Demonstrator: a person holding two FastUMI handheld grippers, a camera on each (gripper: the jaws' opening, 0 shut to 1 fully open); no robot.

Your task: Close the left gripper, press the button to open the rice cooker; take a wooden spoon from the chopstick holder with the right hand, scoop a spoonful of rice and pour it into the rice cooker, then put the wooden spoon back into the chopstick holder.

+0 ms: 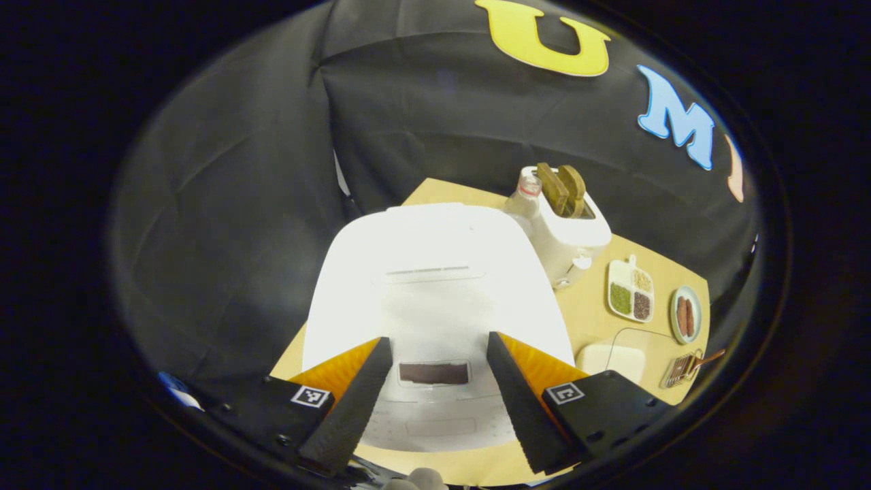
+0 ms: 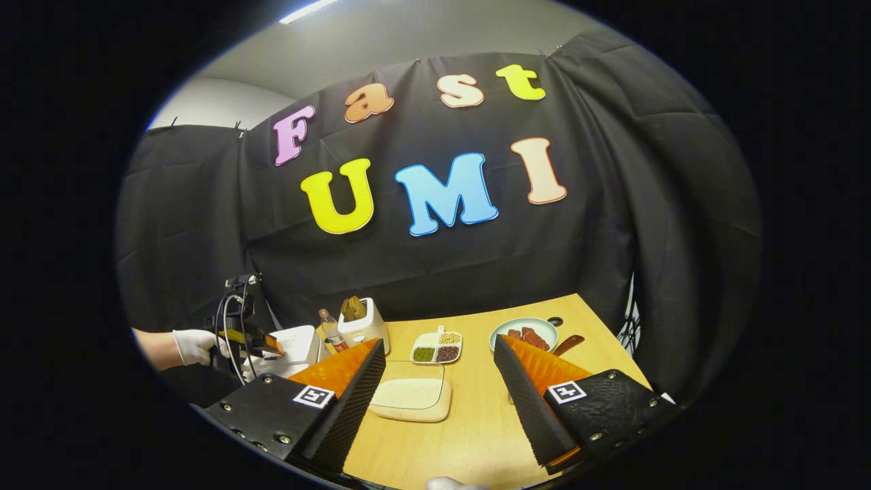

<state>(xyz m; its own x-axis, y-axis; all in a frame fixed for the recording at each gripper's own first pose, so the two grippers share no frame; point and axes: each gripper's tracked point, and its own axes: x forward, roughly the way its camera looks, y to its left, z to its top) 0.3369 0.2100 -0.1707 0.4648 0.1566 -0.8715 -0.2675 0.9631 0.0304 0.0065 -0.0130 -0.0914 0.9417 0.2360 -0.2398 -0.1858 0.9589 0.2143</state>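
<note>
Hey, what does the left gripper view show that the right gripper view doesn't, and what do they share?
Left gripper view: the rice cooker's lid from above, its dark front panel between the fingers of the open left gripper. Right gripper view: a gloved hand holding that gripper over the cooker, beyond the open right gripper. Both: the toaster, the divided grain dish and the plate.

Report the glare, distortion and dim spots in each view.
Left gripper view: the rice cooker lid is blown out white, detail washed away; fisheye bends the table edge. Right gripper view: even lighting, a ceiling light strip glares at top; the cloth wall curves.
</note>
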